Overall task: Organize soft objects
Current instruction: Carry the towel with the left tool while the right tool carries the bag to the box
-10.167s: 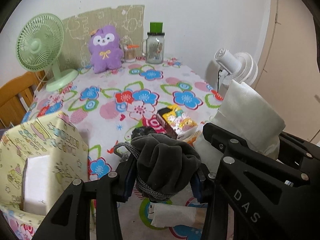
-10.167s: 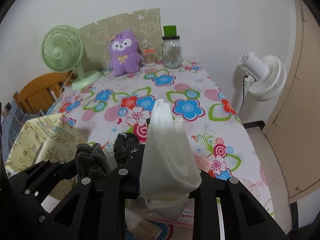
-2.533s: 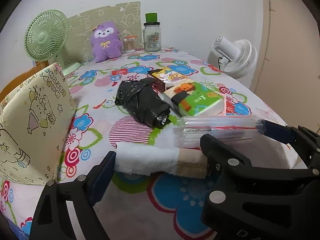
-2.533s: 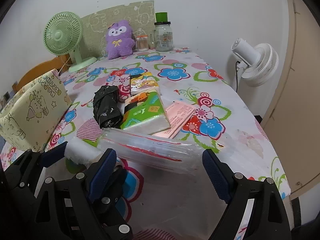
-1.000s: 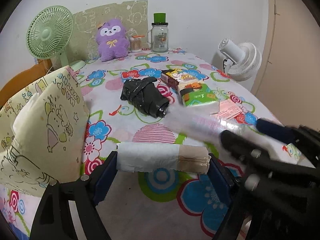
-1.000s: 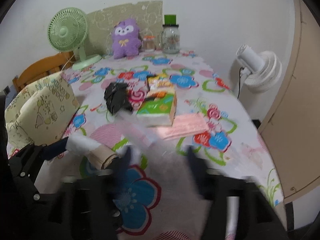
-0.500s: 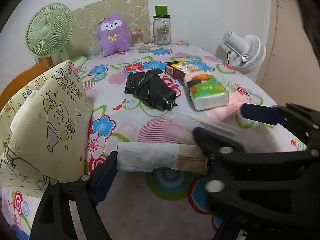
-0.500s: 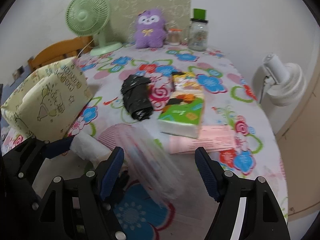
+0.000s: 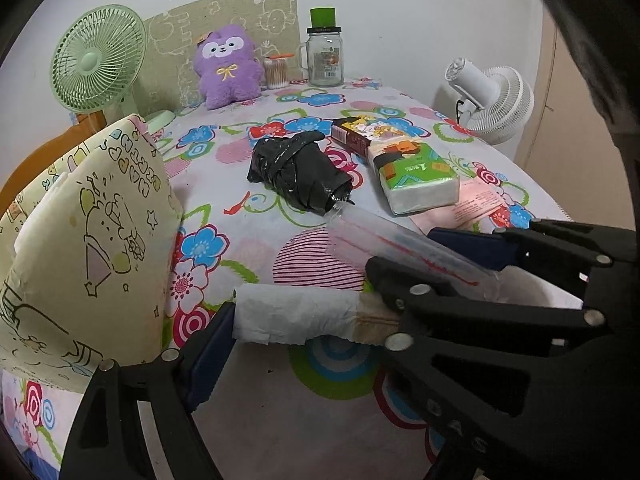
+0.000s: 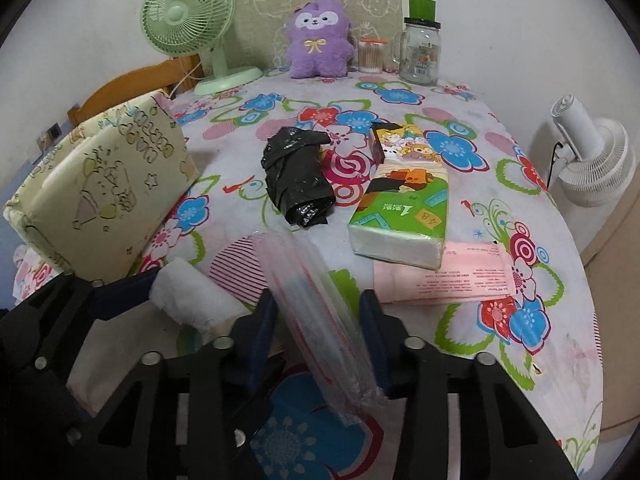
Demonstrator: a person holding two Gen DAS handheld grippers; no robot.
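**Both claws working at the near edge of the flowered counter**

I am steering two claws over the counter (image 10: 460, 92), which is wearing a bright floral cloth. My right claw (image 10: 320, 316) is closing its jaws around a clear plastic sleeve (image 10: 320, 312) with red edging; the sleeve is standing between the blue pads, and I am reading them as pressing on it from both sides. My left claw (image 9: 304, 320) is standing spread wide, with a white paper roll (image 9: 296, 316) lying crosswise between its pads; its near blue pad is sitting at the roll's white end, while the far pad is hidden behind the right claw, so I cannot tell whether the roll is being squeezed.

Just beyond the sleeve's tip, a black plastic bundle (image 10: 298, 178) is lying mid-counter. Beside it a green tissue pack (image 10: 404, 216) is showing a large "1" and "4B" among cartoon figures, and it is resting partly on a pink printed sheet (image 10: 460, 276) whose small text I cannot read. A cream storage bag (image 10: 108, 192) with doodle prints and lettering too distorted to read is standing at the left edge.

At the back, a purple plush toy (image 10: 320, 38) is sitting between a green desk fan (image 10: 188, 12) and a glass jar (image 10: 420, 54) with a green lid.
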